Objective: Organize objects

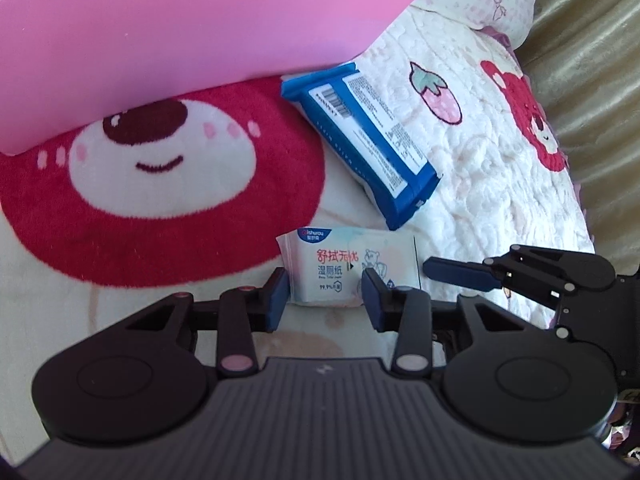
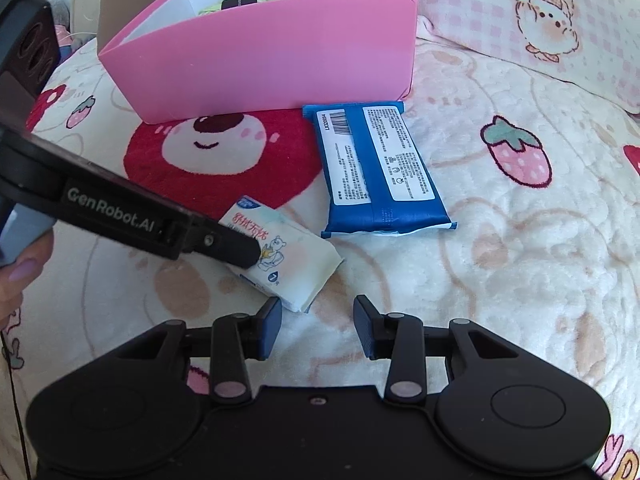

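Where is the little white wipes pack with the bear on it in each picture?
Left wrist view: the small white wipes pack sits low in the middle, between the left hand-held gripper's fingers.
Right wrist view: it lies left of centre, tilted, under the left hand-held gripper's tip.
Shared landmark: the blue wipes pack lies just beyond it, nearer the pink box.

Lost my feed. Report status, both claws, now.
Left claw pinching small wipes pack. Right claw empty, narrow gap. Blue pack between wipes and pink box.
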Demonstrator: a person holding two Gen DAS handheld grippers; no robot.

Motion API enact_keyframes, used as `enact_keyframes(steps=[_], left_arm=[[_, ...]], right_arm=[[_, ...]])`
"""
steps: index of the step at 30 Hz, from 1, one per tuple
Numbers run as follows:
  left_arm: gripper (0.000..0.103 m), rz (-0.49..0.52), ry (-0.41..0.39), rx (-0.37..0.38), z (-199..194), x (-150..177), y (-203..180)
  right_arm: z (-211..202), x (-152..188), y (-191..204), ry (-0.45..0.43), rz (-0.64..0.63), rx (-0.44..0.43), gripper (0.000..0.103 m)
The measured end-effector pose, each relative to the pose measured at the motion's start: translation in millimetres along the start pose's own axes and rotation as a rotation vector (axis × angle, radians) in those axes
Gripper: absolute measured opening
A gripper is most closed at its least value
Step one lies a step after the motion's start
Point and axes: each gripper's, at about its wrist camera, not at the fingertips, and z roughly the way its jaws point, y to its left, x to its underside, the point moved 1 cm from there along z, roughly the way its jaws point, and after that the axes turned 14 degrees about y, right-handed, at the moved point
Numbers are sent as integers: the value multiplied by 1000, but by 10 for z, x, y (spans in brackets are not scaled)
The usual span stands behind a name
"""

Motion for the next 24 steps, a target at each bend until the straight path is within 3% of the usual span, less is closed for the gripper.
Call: enact_keyframes(steps=[5,10,13,17,24], left_arm=[[38,-27,20,-13,13,41,-55],[39,-108,56,24,-23,116,49],[39,-74,23,-35,-87,139,89],[38,-74,-1,-58,-107,128,88],[33,-73,-30,-26,-15,138,8]], right_arm=[[62,-10,40,10,29,-11,49],[82,9,39,19,88,-28,65],[89,10,48,17,106,-30,67],[100,10,95,4,81,-39,67],[129,-28,215,-22,33,-66,66]])
